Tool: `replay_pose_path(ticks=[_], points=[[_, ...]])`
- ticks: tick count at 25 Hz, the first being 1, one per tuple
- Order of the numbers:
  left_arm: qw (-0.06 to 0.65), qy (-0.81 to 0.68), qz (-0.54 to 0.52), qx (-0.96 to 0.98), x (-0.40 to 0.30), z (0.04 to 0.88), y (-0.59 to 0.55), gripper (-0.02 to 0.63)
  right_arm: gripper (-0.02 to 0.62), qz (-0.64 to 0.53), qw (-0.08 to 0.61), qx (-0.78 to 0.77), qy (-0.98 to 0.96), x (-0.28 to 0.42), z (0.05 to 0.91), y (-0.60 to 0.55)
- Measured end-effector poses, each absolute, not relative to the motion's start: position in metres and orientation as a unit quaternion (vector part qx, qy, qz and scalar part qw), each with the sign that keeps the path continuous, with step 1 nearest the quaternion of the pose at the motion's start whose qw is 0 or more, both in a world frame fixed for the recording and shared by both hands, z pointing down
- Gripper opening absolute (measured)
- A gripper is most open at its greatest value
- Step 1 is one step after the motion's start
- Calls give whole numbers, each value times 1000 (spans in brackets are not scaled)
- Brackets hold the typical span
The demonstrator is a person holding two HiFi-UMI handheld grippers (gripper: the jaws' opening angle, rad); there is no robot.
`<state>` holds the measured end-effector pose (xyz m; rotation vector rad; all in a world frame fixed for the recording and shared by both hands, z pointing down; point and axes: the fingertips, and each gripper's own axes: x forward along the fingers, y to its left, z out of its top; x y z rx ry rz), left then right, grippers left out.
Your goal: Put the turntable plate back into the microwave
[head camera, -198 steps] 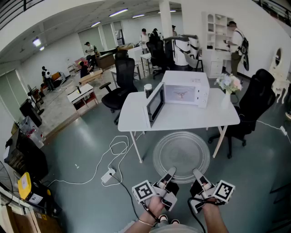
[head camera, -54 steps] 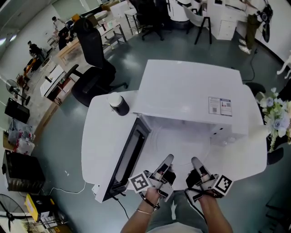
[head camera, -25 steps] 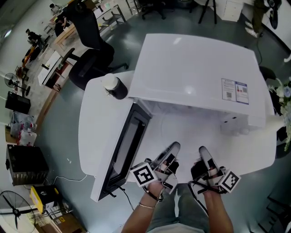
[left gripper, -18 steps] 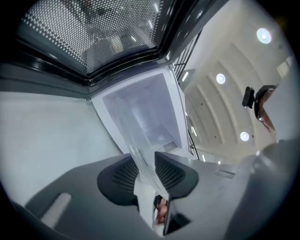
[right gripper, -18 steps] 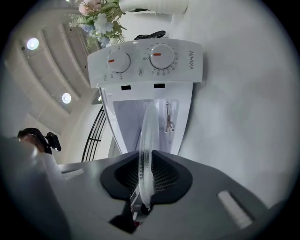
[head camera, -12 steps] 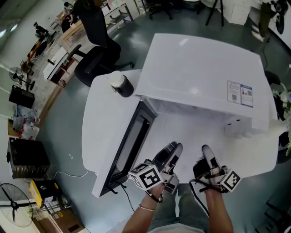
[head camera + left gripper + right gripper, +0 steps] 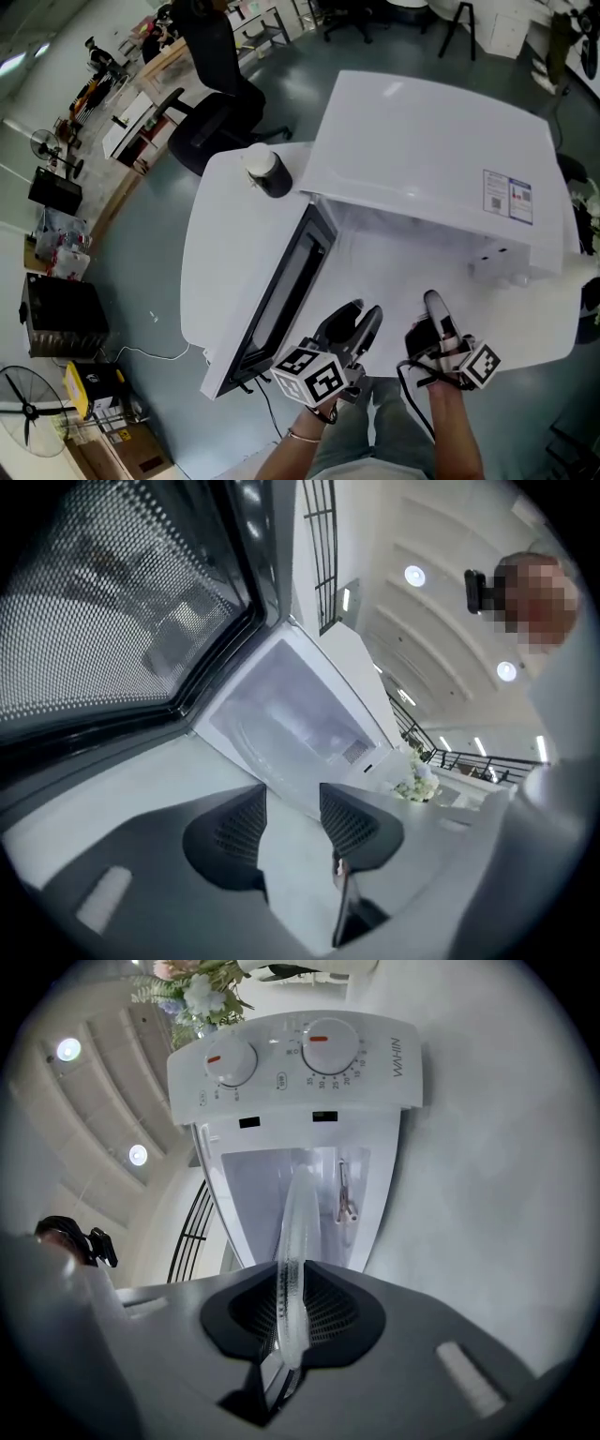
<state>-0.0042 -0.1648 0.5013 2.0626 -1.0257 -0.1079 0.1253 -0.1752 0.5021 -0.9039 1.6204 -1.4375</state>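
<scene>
Lower centre, two tools: left tool [image 7: 360,321] just sprung wide, nothing between its jaws; right tool [image 7: 433,307] clamped on one glass turntable plate [image 7: 298,1222], edge-on, reaching into one open microwave [image 7: 431,141], upper right, on table [image 7: 220,253].

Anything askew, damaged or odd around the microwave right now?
Nothing spilled or damaged. The clear glass turntable plate reaches toward the open white microwave, clamped at its rim by the right gripper alone; the left gripper's jaws have just been opening, nothing between them.
</scene>
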Motion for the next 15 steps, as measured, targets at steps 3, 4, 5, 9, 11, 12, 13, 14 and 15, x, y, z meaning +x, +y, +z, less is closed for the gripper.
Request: replay_pose_path(ticks=[3,4,5,9,11,12,13,14,15], points=[[377,-419,-13,826,-10,499,-159,170,51,-560,386,-357,640,123,501,-178],[369,-423,-5,827,-11,499,-157,170,51,-559,386,-358,641,123,501,-179],[363,-427,3,828,-13,499,-156,170,51,-558,387,-359,641,122,501,-179],[354,-445,25,822,-20,503,-151,142,51,-558,394,-361,635,121,502,-179],[350,-456,32,818,-24,505,-151,90,51,-557,397,-362,633,120,502,-179],[347,-460,34,816,-26,506,-151,69,51,-557,399,-363,632,120,502,-179],[344,-464,36,816,-28,506,-152,57,51,-556,400,-364,631,119,502,-179],[342,-467,37,815,-29,506,-153,43,51,-555,402,-366,629,119,502,-179],[339,-472,37,813,-31,506,-154,29,52,-555,405,-367,628,120,503,-179]])
